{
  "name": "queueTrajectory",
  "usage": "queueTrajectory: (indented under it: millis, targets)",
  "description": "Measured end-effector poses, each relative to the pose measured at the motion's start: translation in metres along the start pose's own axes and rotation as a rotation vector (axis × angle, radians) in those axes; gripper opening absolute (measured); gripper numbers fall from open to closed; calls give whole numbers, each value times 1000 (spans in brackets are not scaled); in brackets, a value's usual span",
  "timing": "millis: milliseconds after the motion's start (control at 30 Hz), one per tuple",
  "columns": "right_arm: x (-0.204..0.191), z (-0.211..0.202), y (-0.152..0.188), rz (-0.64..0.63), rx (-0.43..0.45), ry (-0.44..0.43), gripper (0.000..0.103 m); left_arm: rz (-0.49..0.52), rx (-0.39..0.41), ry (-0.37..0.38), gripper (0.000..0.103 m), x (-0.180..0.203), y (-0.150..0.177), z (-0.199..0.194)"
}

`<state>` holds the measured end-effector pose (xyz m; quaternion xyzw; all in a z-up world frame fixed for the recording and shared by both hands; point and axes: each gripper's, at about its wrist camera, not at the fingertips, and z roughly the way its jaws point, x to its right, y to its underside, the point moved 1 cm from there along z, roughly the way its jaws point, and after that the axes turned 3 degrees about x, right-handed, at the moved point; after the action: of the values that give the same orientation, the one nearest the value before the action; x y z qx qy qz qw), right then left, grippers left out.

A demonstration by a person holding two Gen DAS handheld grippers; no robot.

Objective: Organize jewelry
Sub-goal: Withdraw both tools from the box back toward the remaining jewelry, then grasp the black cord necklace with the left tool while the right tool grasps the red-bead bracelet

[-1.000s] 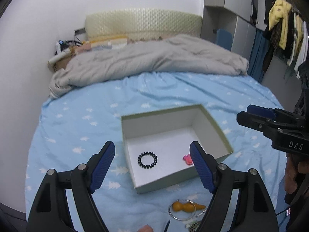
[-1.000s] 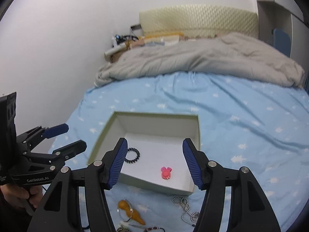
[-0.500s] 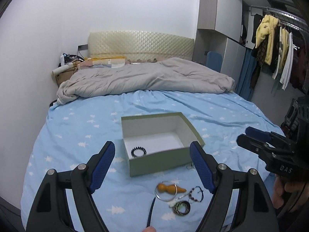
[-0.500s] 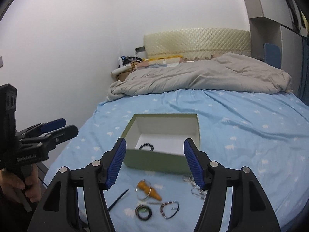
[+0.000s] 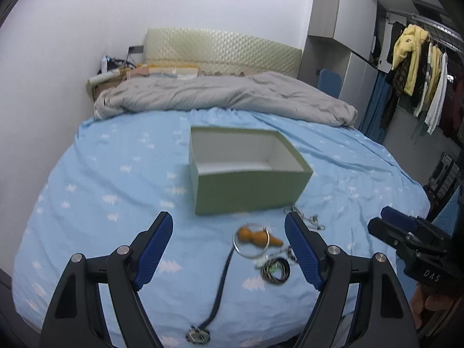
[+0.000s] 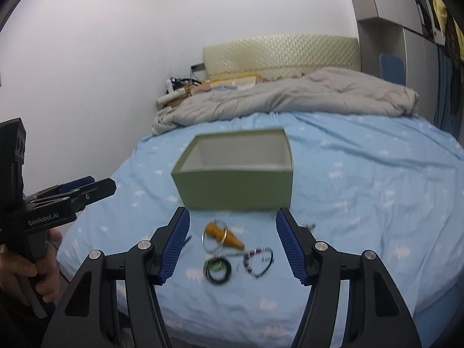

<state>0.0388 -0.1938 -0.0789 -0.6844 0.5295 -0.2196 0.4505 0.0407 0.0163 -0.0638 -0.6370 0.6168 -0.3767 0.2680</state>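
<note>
A green open box (image 5: 249,187) (image 6: 236,187) stands on the blue bed sheet; its floor is hidden from here. In front of it lie loose pieces: an orange gourd pendant on a silver ring (image 5: 256,237) (image 6: 221,236), a dark coiled bracelet (image 5: 275,271) (image 6: 217,269), a beaded bracelet (image 6: 258,261), a silver chain (image 5: 308,219) and a black cord with a pendant (image 5: 219,284). My left gripper (image 5: 229,242) (image 6: 90,185) is open and empty above the pieces. My right gripper (image 6: 233,240) (image 5: 388,220) is open and empty too, held back from the jewelry.
A grey duvet (image 5: 226,94) is bunched across the far half of the bed under a padded headboard (image 5: 223,50). Clothes (image 5: 414,58) hang on a rail at the right. A white wall runs along the bed's left. A hand (image 6: 26,266) holds the left gripper's handle.
Both grippers have drawn back from over the box and sunk lower. The box's inside with the black hair tie and pink piece is now hidden; more jewelry shows in front.
</note>
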Motion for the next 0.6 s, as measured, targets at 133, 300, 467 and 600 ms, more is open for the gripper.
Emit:
queueTrajectory:
  millis: [133, 300, 467, 600]
  targets:
    - [1, 2, 20, 9, -39, 12, 61, -16, -52, 6, 78, -2, 24, 12]
    - [10, 14, 37, 26, -81, 24, 61, -33, -105, 46, 78, 1, 45, 28]
    - [16, 32, 53, 39, -130, 33, 60, -31, -176, 68, 65, 4, 67, 55]
    - [20, 47, 61, 39, -161, 38, 56, -4, -229, 64, 61, 7, 79, 77]
